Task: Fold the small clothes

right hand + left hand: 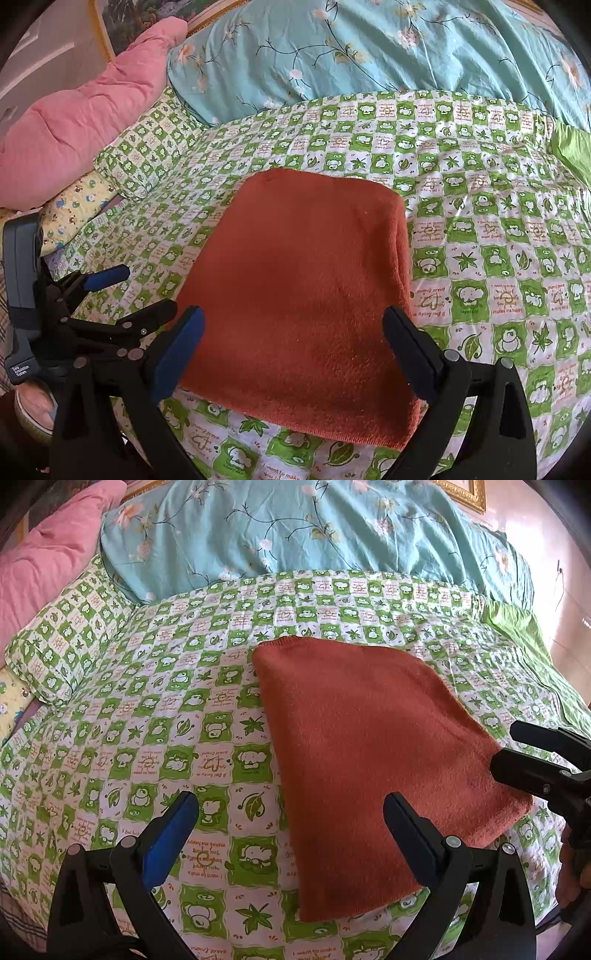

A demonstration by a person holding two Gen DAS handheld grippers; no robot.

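A rust-orange knitted garment (369, 753) lies folded flat in a rectangle on the green-and-white patterned bedsheet (166, 709); it also shows in the right wrist view (306, 302). My left gripper (291, 823) is open and empty, hovering at the garment's near left edge. My right gripper (293, 343) is open and empty, its fingers spread over the garment's near edge. The right gripper also shows in the left wrist view (532, 753) at the garment's right corner. The left gripper also shows in the right wrist view (140, 291), left of the garment.
A teal floral quilt (295, 528) is piled along the back of the bed. A pink pillow (40, 554) and a green patterned pillow (62, 646) lie at the left. The bedsheet (498, 240) stretches right of the garment.
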